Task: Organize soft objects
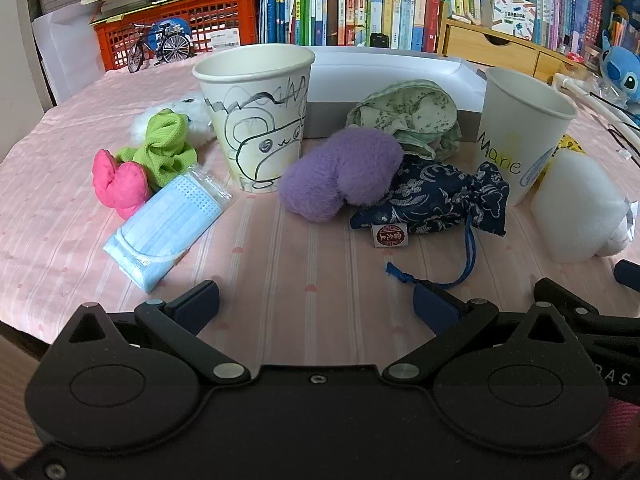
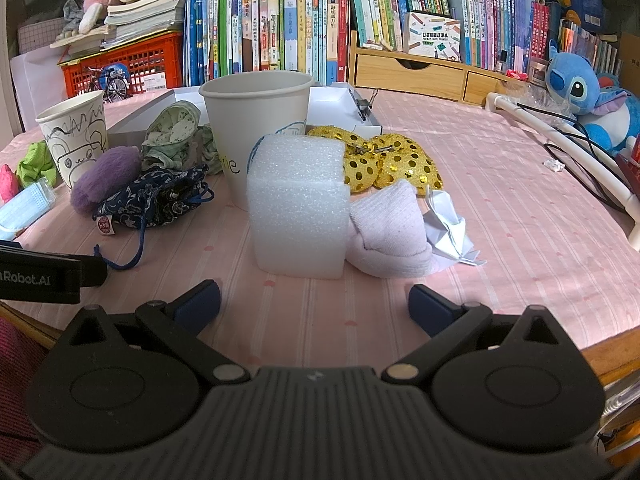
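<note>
Soft objects lie on the pink tablecloth. In the left wrist view: a blue face mask (image 1: 160, 226), a pink plush (image 1: 118, 184), a green cloth (image 1: 164, 148), a purple plush (image 1: 340, 174), a navy drawstring pouch (image 1: 436, 200), a green floral cloth (image 1: 408, 114) and a white foam block (image 1: 576, 208). In the right wrist view the foam block (image 2: 298, 204) stands ahead, with a white sock (image 2: 390, 232) and gold sequin pieces (image 2: 384, 162) beside it. My left gripper (image 1: 316, 300) is open and empty near the table's front edge. My right gripper (image 2: 314, 300) is open and empty in front of the foam.
Two paper cups stand among the objects, a doodled one (image 1: 256, 116) and one marked "Marie" (image 1: 524, 132). A white shallow box (image 1: 392, 74) lies behind them. Crumpled paper (image 2: 448, 224) lies by the sock. Books, an orange crate (image 1: 180, 28) and a blue plush toy (image 2: 580, 92) line the back.
</note>
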A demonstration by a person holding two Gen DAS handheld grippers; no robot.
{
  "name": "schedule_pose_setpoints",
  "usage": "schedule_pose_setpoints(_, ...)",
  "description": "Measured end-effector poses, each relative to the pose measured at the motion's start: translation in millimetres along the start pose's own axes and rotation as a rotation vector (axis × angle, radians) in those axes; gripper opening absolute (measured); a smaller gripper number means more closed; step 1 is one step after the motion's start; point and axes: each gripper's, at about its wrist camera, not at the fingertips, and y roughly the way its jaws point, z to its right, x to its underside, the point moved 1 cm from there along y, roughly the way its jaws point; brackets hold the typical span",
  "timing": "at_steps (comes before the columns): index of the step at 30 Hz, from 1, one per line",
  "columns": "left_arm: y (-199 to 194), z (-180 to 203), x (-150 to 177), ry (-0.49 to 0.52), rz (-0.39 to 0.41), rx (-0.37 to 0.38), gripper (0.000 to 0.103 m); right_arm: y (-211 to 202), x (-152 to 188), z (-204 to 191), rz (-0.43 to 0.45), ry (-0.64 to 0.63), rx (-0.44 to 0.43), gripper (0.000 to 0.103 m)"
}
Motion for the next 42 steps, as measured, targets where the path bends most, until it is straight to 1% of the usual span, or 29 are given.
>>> schedule_pose_setpoints(5,1,-2,1,0.012,0.008,0.01,0.103,-2,1,3,0.018,-0.009,-0.016,0.103)
schedule_pose_setpoints(14,-1,-4,6,0.031,0.047,0.025,0.103,-1,5,-1,0.053,0.007,-0.001,0.103)
schedule_pose_setpoints(19,-4,-5,2,0.027,0.037,0.046,0.103,-3,4,2,0.068,0.022,-0.02,0.103)
schedule_pose_setpoints(23,-15,-7,-2,0.014,0.096,0.098,0.102,-8,3,11,0.105,0.103,-0.072,0.101)
schedule_pose_setpoints(25,-21,-5,-4,0.019,0.129,0.115,0.099,-11,-1,13,0.135,0.117,-0.078,0.1)
schedule_pose_setpoints(27,-27,-2,-6,0.03,0.157,0.133,0.092,-15,-2,13,0.169,0.107,-0.067,0.095)
schedule_pose_setpoints(29,-31,2,-9,0.041,0.17,0.165,0.088,-21,-4,11,0.212,0.087,-0.055,0.092)
schedule_pose_setpoints(31,-34,8,-12,0.049,0.183,0.196,0.08,-26,-6,9,0.246,0.066,-0.049,0.089)
schedule_pose_setpoints(32,-35,10,-13,0.053,0.188,0.204,0.075,-28,-7,8,0.262,0.053,-0.044,0.087)
schedule_pose_setpoints(33,-35,14,-14,0.063,0.188,0.212,0.072,-30,-9,8,0.278,0.041,-0.04,0.085)
schedule_pose_setpoints(34,-34,16,-14,0.075,0.188,0.219,0.071,-32,-10,7,0.294,0.032,-0.033,0.084)
schedule_pose_setpoints(36,-31,23,-15,0.098,0.191,0.227,0.071,-34,-13,8,0.305,0.02,-0.036,0.078)
schedule_pose_setpoints(39,-22,31,-18,0.113,0.184,0.216,0.071,-30,-18,7,0.292,0.011,-0.06,0.07)
schedule_pose_setpoints(40,-18,32,-19,0.112,0.179,0.212,0.071,-28,-18,7,0.285,0.007,-0.061,0.069)
schedule_pose_setpoints(42,-11,35,-21,0.108,0.18,0.199,0.075,-23,-20,6,0.272,0.001,-0.061,0.066)
